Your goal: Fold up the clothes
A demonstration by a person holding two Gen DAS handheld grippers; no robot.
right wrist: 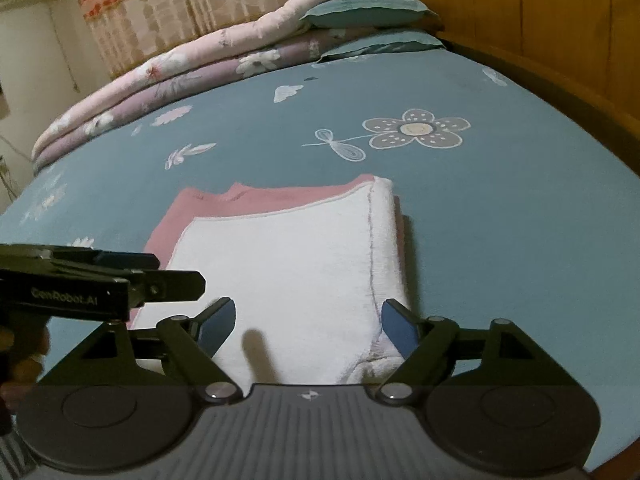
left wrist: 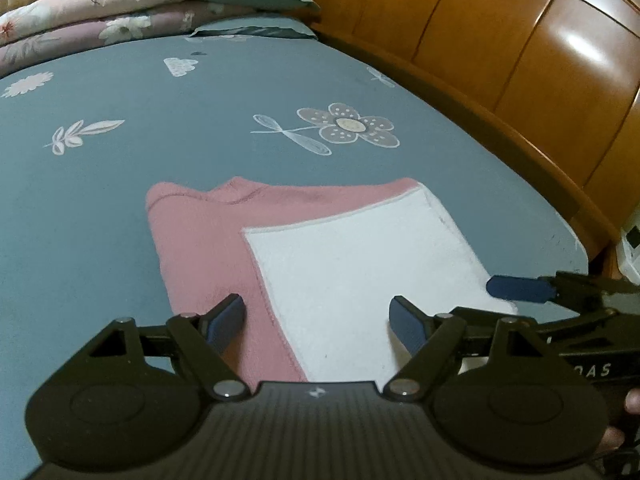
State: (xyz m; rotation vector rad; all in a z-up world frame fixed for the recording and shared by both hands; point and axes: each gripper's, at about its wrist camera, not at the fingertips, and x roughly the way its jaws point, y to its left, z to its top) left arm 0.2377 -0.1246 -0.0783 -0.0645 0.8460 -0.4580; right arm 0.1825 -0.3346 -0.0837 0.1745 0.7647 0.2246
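Garment: a pink top [left wrist: 200,248] with its white inner side [left wrist: 352,272] turned over it lies flat on the bed [left wrist: 120,184], near the near edge and below the printed flower [left wrist: 348,126].
Left gripper [left wrist: 318,320]: released, its fingers [left wrist: 228,320] spread wide, one over the pink cloth and the other over the white, nothing gripped between them.
Right gripper [right wrist: 308,324]: also released; its fingers [right wrist: 218,324] straddle the near white edge without pinching it (whether the tips brush the cloth cannot be told).
Step in hand: judged from the lie of the cloth, one side has been folded across and both grippers stand free over the near hem, so the fold seems part done, with the pink strip on the left not yet turned in.
Next move: probably a fresh grip, each gripper closing on a near corner or on the left pink edge; both layers need to be pinched together so that the white panel does not slide off.
Left wrist view only: the wooden headboard [left wrist: 520,60] along the right and the right gripper's finger reaching in over the white corner.
Right wrist view only: the thick rolled fold [right wrist: 384,240] at the garment's right edge, the curtain [right wrist: 160,12] behind the stacked quilts [right wrist: 180,76], and the left gripper coming in from the left.
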